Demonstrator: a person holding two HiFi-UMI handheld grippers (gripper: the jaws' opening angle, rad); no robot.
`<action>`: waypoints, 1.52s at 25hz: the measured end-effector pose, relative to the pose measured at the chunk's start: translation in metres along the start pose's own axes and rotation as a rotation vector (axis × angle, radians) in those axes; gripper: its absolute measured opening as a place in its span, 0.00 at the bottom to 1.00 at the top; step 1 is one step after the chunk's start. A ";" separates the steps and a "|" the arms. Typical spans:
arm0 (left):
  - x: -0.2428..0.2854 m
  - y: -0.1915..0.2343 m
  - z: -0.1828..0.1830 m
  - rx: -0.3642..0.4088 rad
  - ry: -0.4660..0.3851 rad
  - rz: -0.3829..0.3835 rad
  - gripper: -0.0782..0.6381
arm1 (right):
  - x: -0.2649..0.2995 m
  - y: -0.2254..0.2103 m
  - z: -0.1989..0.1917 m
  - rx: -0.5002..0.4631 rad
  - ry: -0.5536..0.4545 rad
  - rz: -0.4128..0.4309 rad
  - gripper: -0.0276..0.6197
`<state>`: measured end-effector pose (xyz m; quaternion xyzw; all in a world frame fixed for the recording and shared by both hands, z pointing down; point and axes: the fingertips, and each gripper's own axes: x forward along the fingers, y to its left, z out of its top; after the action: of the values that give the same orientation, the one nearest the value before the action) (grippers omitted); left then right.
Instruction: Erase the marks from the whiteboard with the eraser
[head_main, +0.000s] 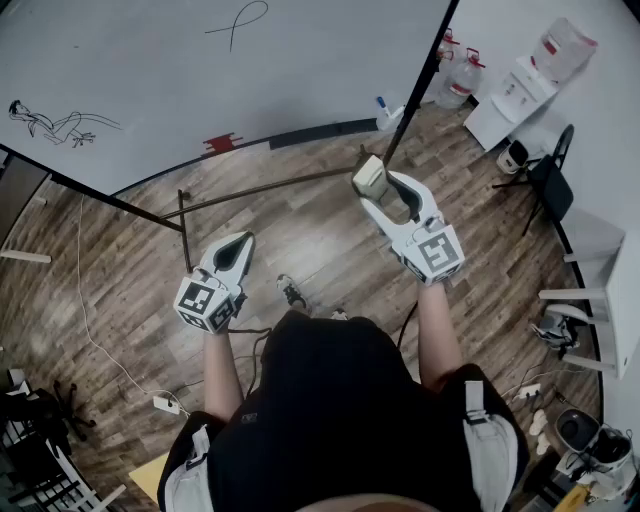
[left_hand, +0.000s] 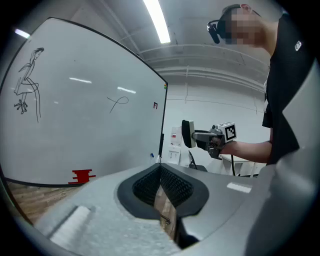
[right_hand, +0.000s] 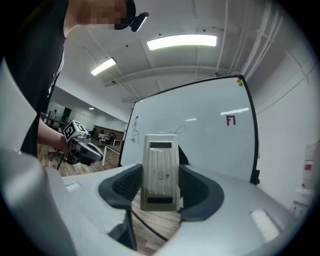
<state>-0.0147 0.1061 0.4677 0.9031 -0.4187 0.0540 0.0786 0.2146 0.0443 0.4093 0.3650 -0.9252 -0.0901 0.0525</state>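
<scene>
Your black shirt (head_main: 320, 400) is filling the bottom of the head view, with both arms reaching out above it. Right of centre, your right gripper (head_main: 378, 190) is clamping the eraser (head_main: 368, 176) by its narrow sides, with the ribbed back facing you. Left of centre, your left gripper (head_main: 243, 245) is sitting closed on nothing.

The whiteboard (head_main: 200, 80) is spanning the top of the frame, well apart from the eraser, so no wiping is happening yet.

You are risking two things from here. Pressing hard or at a slant is likely to twist the eraser out of the jaws. The stand bar (head_main: 270, 188) is lying between you and the board, so stepping in blind is inviting a trip.

You are facing two black drawings: a loop (head_main: 240, 22) at top centre and a figure sketch (head_main: 55, 125) at upper left. One red patch (head_main: 222, 143) is sitting at the board's lower edge, and whether it is ink I cannot tell. You are working with one eraser and two grippers
</scene>
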 end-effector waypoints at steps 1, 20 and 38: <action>-0.001 -0.001 0.002 -0.008 0.008 0.006 0.12 | -0.001 0.001 0.001 0.001 0.002 0.000 0.41; 0.033 0.087 0.010 -0.027 0.023 -0.028 0.12 | 0.082 -0.032 -0.005 0.015 0.037 -0.069 0.41; 0.023 0.209 0.007 -0.023 0.020 -0.040 0.12 | 0.203 -0.089 0.042 -0.122 -0.001 -0.242 0.40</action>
<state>-0.1591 -0.0454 0.4848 0.9098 -0.4002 0.0564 0.0942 0.1193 -0.1533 0.3561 0.4700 -0.8672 -0.1521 0.0628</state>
